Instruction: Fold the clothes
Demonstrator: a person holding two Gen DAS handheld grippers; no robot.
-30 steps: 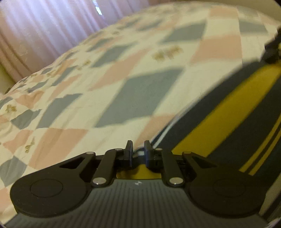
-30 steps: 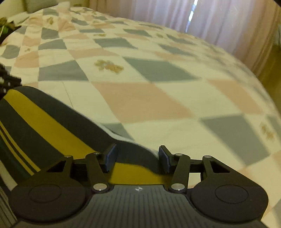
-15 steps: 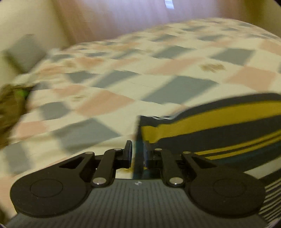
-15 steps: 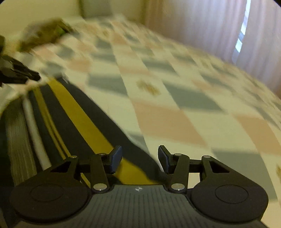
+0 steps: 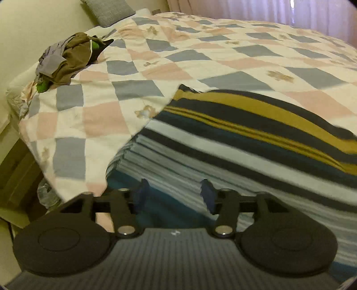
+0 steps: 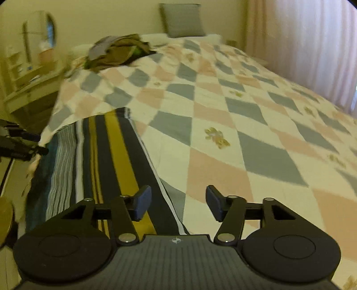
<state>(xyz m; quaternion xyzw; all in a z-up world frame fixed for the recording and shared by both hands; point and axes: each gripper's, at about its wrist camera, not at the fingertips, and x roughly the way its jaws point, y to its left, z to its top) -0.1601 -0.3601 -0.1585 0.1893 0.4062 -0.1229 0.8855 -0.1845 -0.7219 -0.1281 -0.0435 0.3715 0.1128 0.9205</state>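
Observation:
A striped garment (image 5: 245, 138) in navy, mustard, white and teal lies flat along the near edge of the bed. My left gripper (image 5: 173, 195) hovers open just above its teal and thin-striped part, holding nothing. In the right wrist view the same striped garment (image 6: 104, 156) runs away from me as a long band. My right gripper (image 6: 178, 201) is open over its near end, left finger above the mustard stripe, right finger over the quilt. The left gripper's fingers (image 6: 22, 146) show at that view's left edge.
The bed carries a checked quilt (image 5: 200, 58) of grey, pink and cream, also seen as the quilt (image 6: 256, 125). A heap of crumpled clothes (image 5: 69, 60) sits near the head, the same heap (image 6: 118, 50) below a grey pillow (image 6: 183, 20). Curtains (image 6: 312, 44) hang right; a shelf and mirror (image 6: 33, 55) stand left.
My left gripper has opened and let go of the striped garment, which now lies flat. Both grippers have swung round toward the head of the bed.

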